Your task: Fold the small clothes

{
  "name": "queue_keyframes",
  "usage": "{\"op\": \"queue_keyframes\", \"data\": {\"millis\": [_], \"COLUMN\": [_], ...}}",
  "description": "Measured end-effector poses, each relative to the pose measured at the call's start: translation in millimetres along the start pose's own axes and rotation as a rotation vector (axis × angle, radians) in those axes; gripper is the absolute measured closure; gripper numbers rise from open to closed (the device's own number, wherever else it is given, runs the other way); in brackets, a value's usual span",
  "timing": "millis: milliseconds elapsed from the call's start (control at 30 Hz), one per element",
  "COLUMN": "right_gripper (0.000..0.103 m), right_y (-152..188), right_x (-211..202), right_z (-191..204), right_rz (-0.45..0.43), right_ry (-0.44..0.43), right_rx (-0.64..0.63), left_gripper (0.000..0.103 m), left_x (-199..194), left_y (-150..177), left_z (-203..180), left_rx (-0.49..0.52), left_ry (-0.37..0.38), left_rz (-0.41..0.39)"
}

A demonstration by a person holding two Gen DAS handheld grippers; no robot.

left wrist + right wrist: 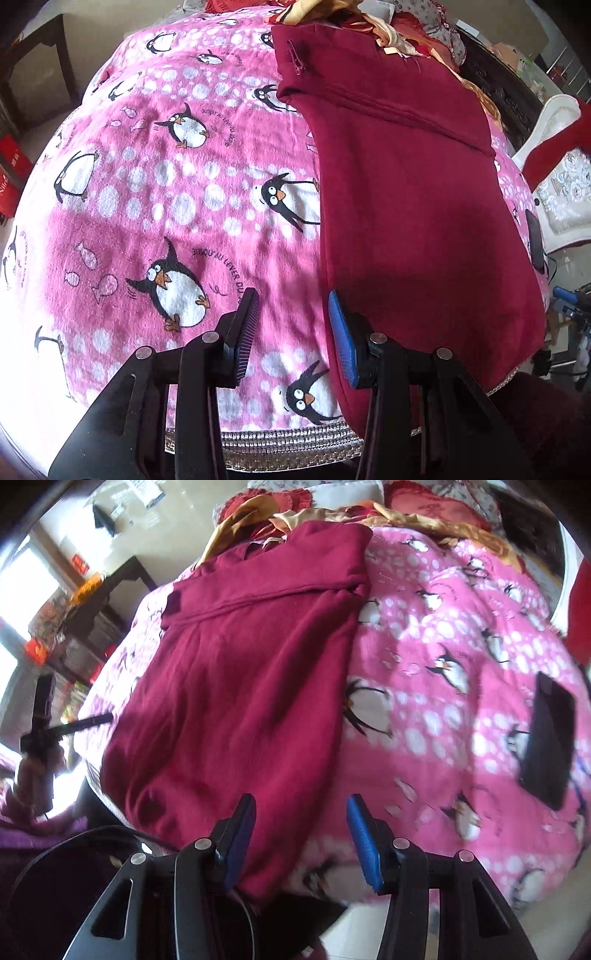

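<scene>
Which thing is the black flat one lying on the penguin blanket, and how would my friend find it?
Start at the big pink penguin blanket spread over the bed. The dark red garment lies along the middle; look away from it to the blanket's right side. There lies a thin black rectangle, probably a phone. It is the only hard, plain, shiny thing there; everything nearby is soft cloth.

The scene is viewed from low over the near edge of the blanket (166, 177), forward along each gripper's fingers. In the left view the maroon garment (413, 206) is seen toward two o'clock; in the right, toward eleven o'clock (240, 672). Both are shared.
</scene>
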State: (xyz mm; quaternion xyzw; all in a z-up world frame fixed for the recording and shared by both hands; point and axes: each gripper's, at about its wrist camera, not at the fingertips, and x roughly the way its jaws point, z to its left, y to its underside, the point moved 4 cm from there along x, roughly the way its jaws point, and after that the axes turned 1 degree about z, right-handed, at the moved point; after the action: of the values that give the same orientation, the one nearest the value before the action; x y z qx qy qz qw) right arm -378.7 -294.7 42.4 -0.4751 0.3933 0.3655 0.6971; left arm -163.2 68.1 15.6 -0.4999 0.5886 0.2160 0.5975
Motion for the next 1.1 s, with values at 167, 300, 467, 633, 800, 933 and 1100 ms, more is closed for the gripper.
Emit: {"op": "queue_keyframes", "data": {"millis": [167,300,467,633,800,933,1100], "right_gripper": [0.054,0.053,0.053,0.051,0.068,0.069,0.068], "right_y": [26,33,31,29,21,13,16], "right_x": [-49,-38,13,30,22,10,36], "right_z": [-22,-16,0,8,16,36,35], "right_rz": [-0.017,-0.028,-0.025,-0.037,-0.024,-0.026,0.068], "right_ry": [0.124,0.042,-0.134,-0.187,-0.198,-0.217,-0.198], "right_rx": [-0.003,0.030,0.166,0.210,0.153,0.032,0.027], "left_gripper": [0.064,0.064,0.064,0.064,0.064,0.064,0.044], "left_x": [3,1,3,10,8,10,18], "left_y": [6,15,27,36,38,39,38], "left_z": [-3,-9,-11,-13,-20,-24,-34], "left_rx": [-0.015,0.012,0.010,0.006,-0.005,-0.002,0.002], "left_ry": [0.026,0.025,0.037,0.024,0.061,0.072,0.094], "left_rz": [0.023,0.041,0.079,0.098,0.137,0.156,0.160]}}
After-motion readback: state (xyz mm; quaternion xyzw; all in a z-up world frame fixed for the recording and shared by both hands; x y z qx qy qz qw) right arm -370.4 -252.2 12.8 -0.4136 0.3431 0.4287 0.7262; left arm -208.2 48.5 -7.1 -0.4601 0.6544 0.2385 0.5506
